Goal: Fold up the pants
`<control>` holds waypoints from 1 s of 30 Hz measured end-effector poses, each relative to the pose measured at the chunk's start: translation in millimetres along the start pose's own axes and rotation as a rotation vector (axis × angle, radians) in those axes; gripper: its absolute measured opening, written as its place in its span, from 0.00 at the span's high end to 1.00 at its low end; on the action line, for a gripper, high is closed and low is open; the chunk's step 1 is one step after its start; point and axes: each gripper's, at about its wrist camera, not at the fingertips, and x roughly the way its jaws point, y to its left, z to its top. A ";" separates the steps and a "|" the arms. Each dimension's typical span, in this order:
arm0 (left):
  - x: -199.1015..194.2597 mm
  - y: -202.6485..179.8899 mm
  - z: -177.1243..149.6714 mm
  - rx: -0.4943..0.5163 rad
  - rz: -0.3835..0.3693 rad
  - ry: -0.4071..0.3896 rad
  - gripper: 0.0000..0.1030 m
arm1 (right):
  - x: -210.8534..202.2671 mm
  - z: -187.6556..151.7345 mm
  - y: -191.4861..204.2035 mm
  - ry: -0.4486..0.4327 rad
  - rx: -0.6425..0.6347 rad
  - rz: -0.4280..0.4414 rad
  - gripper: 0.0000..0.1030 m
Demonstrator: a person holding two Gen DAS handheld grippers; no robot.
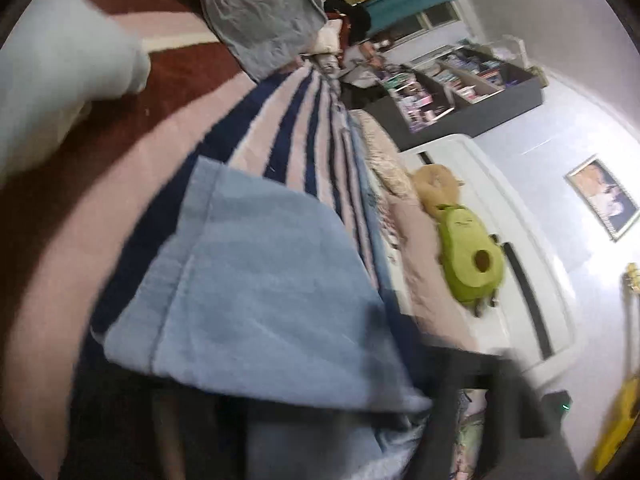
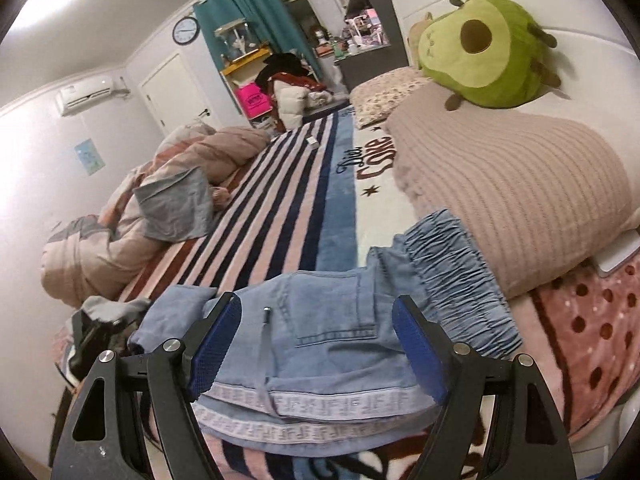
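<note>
A bedroom with white walls, a teal curtain (image 2: 240, 4) and a round wall clock (image 2: 186, 30); most of the view is a bed covered by a blanket (image 2: 276, 200) striped in navy, pink and pale blue. Light blue denim pants (image 2: 320, 320) lie folded on the blanket at the near edge of the bed, the gathered elastic waistband (image 2: 456, 272) toward a ribbed pink pillow (image 2: 500, 192) and a patterned white side band along the near fold. A green avocado plush toy (image 2: 488, 48) sits beyond the pillow against the white headboard. A crumpled quilt (image 2: 132, 216) is heaped on the far side. The right hand-held gripper (image 2: 320, 344) hovers above the pants with its blue-padded fingers spread wide, nothing pressed between them. In the left wrist view, blurred and tilted, a pant leg (image 1: 256, 288) fills the foreground; the left hand-held gripper (image 1: 460, 420) shows only as dark smeared shapes at the bottom edge, and whether it grips the denim cannot be told.
</note>
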 end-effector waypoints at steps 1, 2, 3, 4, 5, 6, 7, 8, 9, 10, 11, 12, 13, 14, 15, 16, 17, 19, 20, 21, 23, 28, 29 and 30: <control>2.5 -4.0 4.0 0.007 0.023 -0.003 0.93 | 0.1 1.1 -0.7 -0.001 0.002 0.003 0.27; 2.9 -9.6 9.0 0.020 0.051 -0.010 0.95 | -0.6 1.4 -1.3 -0.002 0.005 0.006 0.27; -1.0 -18.5 15.5 0.054 0.080 -0.040 0.97 | -1.3 1.4 -2.4 -0.003 0.008 0.009 0.27; -7.5 -29.1 21.9 0.108 0.125 -0.080 0.97 | -1.7 1.7 -3.5 -0.005 0.010 0.011 0.27; -16.0 -39.8 28.2 0.157 0.178 -0.117 0.98 | -3.2 1.8 -5.3 -0.007 0.012 0.013 0.27; -22.6 -46.5 34.2 0.183 0.215 -0.146 0.98 | -3.7 2.4 -5.8 -0.008 0.012 0.013 0.27; -33.4 -53.3 38.0 0.209 0.254 -0.180 0.98 | -5.0 2.6 -7.5 -0.010 0.012 0.013 0.27; -44.0 -61.1 44.0 0.241 0.306 -0.229 0.98 | -6.6 2.9 -8.7 -0.011 0.012 0.012 0.27; -55.3 -69.8 48.9 0.281 0.362 -0.280 0.98 | -7.9 3.0 -10.9 -0.013 0.016 0.013 0.27; -65.1 -78.7 51.7 0.321 0.390 -0.316 0.98 | -8.1 3.3 -11.4 -0.013 0.018 0.014 0.27; -72.6 -84.6 51.5 0.350 0.384 -0.332 0.98 | -8.7 3.3 -13.3 -0.014 0.023 0.017 0.27; -78.6 -96.6 48.1 0.403 0.359 -0.348 0.98 | -8.5 3.5 -15.1 -0.015 0.027 0.020 0.27; -81.4 -111.1 40.7 0.472 0.330 -0.359 0.98 | -8.2 4.0 -16.4 -0.016 0.030 0.021 0.27; -80.9 -125.7 30.7 0.547 0.295 -0.351 0.98 | -7.4 4.3 -17.4 -0.018 0.033 0.022 0.27; -76.5 -136.3 23.0 0.595 0.262 -0.327 0.98 | -6.6 4.7 -18.2 -0.019 0.035 0.023 0.27; -66.5 -148.6 12.1 0.636 0.203 -0.276 0.98 | -5.4 5.3 -18.6 -0.019 0.037 0.025 0.27; -54.7 -157.7 2.8 0.658 0.151 -0.218 0.98 | -4.3 5.6 -19.0 -0.018 0.041 0.030 0.27; -25.6 -170.9 -17.3 0.708 0.102 -0.116 0.98 | -2.2 5.4 -16.7 -0.014 0.044 0.048 0.27; -7.4 -175.9 -31.7 0.737 0.094 -0.064 0.98 | -1.9 5.4 -15.0 -0.013 0.037 0.052 0.27; 14.2 -179.3 -47.1 0.770 0.092 0.003 0.98 | -1.8 5.0 -12.9 -0.012 0.027 0.050 0.27; 50.3 -179.2 -72.3 0.810 0.087 0.127 0.97 | -1.6 3.3 -10.8 -0.006 0.011 0.045 0.27; 75.1 -163.8 -97.4 0.777 0.029 0.290 0.31 | 5.7 -3.8 -14.9 0.043 0.009 0.036 0.27; 67.1 -164.3 -97.5 0.775 0.021 0.265 0.30 | 6.8 -5.3 -15.5 0.050 0.006 0.034 0.27; 56.1 -162.1 -92.3 0.774 0.019 0.243 0.29 | 9.3 -6.9 -16.2 0.062 0.003 0.036 0.27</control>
